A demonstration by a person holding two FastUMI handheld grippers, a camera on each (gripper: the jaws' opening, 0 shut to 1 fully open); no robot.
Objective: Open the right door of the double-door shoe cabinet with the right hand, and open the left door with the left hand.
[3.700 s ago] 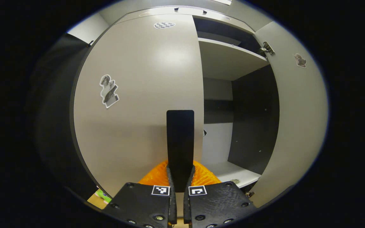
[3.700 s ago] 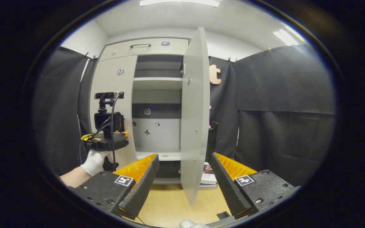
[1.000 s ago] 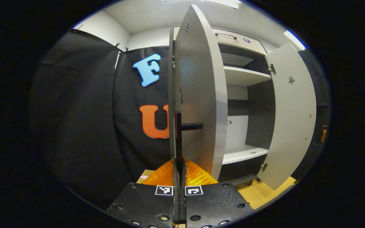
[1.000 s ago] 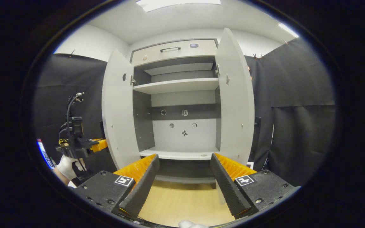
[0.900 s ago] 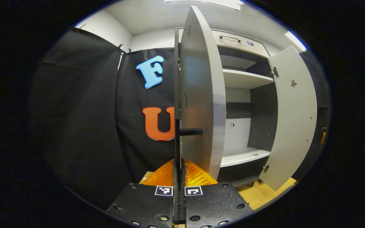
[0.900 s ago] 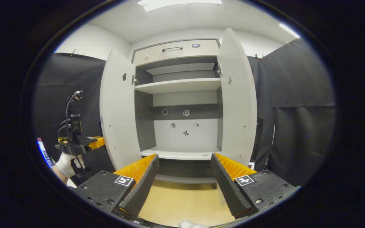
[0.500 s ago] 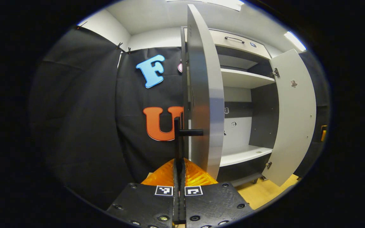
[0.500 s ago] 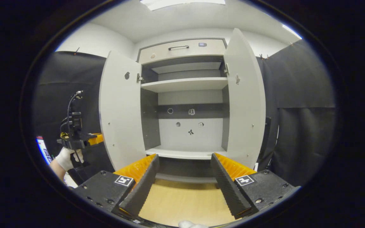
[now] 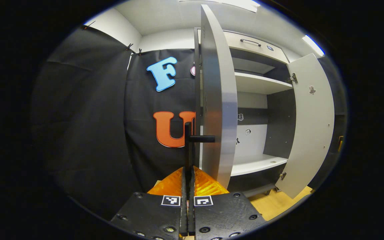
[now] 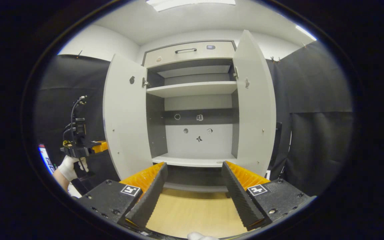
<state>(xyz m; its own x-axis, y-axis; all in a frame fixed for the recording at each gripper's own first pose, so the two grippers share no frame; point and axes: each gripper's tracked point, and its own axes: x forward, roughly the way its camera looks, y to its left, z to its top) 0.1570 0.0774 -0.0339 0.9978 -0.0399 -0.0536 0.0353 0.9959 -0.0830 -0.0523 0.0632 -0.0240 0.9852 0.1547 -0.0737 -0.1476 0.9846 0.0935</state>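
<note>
Two doors stand wide open on the shoe cabinet. Left tool is clamped on the black handle of the left door; right tool hangs spread and empty, facing the shelves, apart from the right door.

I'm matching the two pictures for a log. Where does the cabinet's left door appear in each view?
Left gripper view: the left door stands edge-on at centre, above the left gripper.
Right gripper view: it hangs open, left of centre.
Shared landmark: the upper shelf.
</note>
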